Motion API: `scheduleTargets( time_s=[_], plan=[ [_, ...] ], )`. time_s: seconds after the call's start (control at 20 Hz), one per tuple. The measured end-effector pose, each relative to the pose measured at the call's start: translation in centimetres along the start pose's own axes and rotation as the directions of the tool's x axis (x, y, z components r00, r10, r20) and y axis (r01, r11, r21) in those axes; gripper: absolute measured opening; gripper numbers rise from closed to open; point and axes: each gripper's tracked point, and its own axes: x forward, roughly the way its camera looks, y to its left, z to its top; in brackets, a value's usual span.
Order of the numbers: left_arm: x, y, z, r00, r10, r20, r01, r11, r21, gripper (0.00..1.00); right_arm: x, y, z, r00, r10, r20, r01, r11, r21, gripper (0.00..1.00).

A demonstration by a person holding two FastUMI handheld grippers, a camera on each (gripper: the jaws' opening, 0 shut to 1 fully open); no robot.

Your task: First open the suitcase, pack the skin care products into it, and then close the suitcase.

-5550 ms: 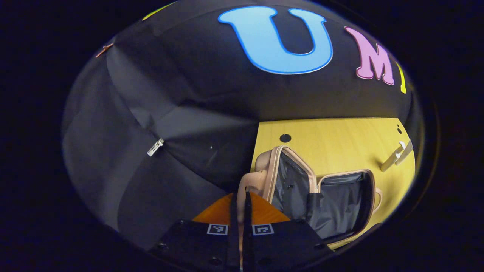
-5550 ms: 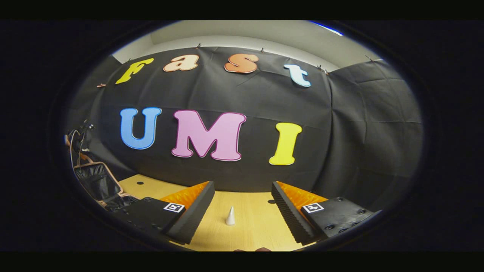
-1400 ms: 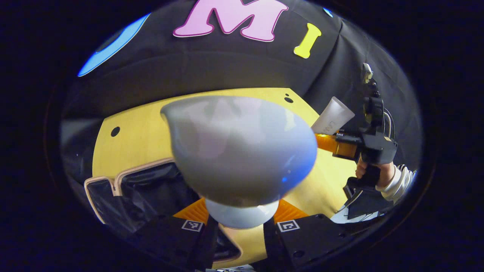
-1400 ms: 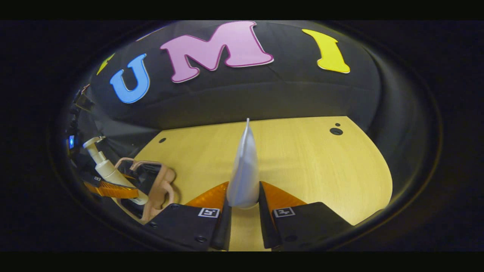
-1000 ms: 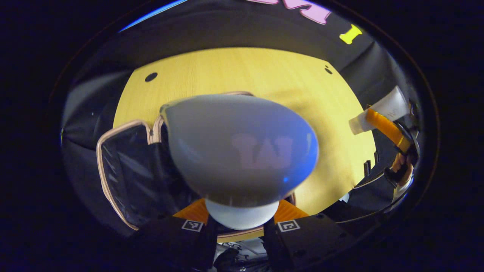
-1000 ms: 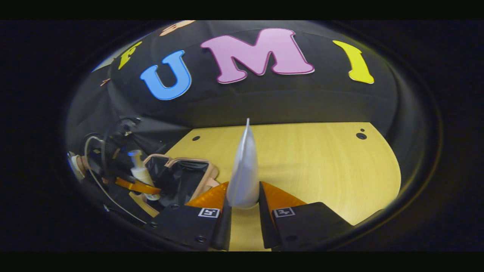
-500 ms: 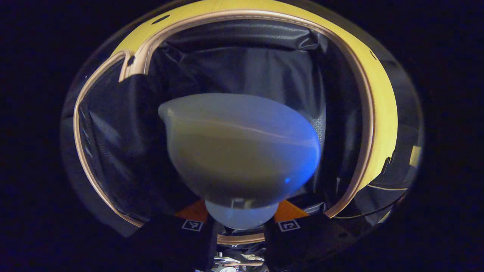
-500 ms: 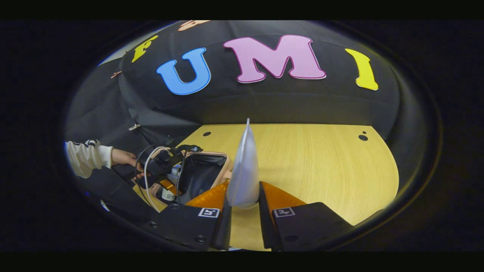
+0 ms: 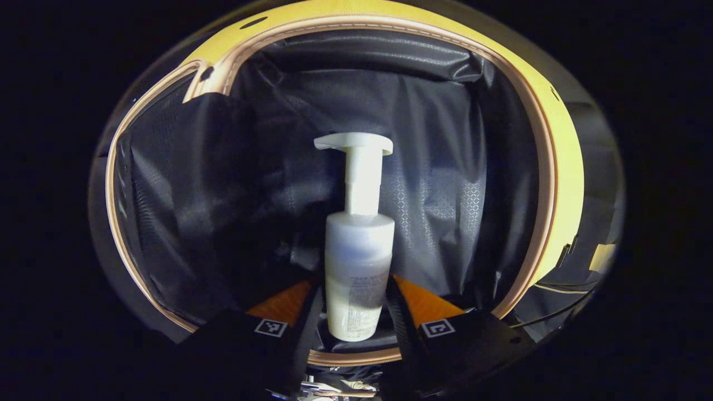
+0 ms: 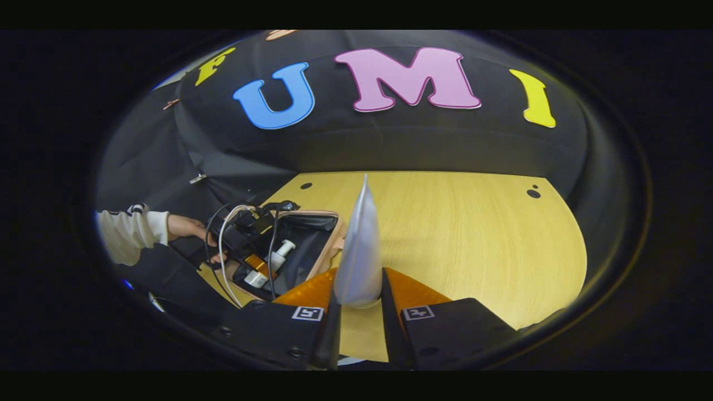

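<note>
The pink suitcase point(image 9: 445, 145) lies open on the table, its dark lining facing me in the left gripper view. A white pump bottle point(image 9: 359, 262) lies on that lining, pump head pointing away. My left gripper point(image 9: 353, 281) is open, its fingers to either side of the bottle's base with a dark gap on the left side. From the right gripper view, the same bottle point(image 10: 273, 259) rests inside the suitcase point(image 10: 328, 239) under the left gripper point(image 10: 250, 262). My right gripper point(image 10: 358, 301) is shut on a white tube point(image 10: 359, 250), held upright above the table, right of the suitcase.
The yellow wooden table point(image 10: 473, 239) stretches right of the suitcase, with small holes near its far edge. A hand point(image 10: 186, 228) with a white sleeve and cables holds the left gripper at the left. Black cloth walls close in behind.
The left gripper lowered the pump bottle into the suitcase, and its fingers spread apart. The bottle tipped away and now lies on the lining. The right gripper kept holding the tube.
</note>
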Motion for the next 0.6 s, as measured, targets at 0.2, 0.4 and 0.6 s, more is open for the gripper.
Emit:
scheduleTargets(
  time_s=[0.2,0.4,0.6],
  plan=[
    [-3.3,0.2,-0.2,0.991,-0.001,0.135,-0.009,0.997,0.074,0.79,1.1,2.6,0.0,0.998,0.059,-0.038,-0.060,0.998,-0.015,0.36],
    [-8.2,0.5,-0.7,0.940,-0.058,0.337,0.000,0.986,0.170,0.85,3.1,5.9,-0.2,0.986,0.137,-0.100,-0.137,0.991,0.001,0.36],
    [-13.1,2.4,-2.4,0.846,-0.132,0.517,0.091,0.991,0.103,0.86,6.6,10.0,-1.2,0.952,0.231,-0.202,-0.222,0.973,0.066,0.36]
  ],
)
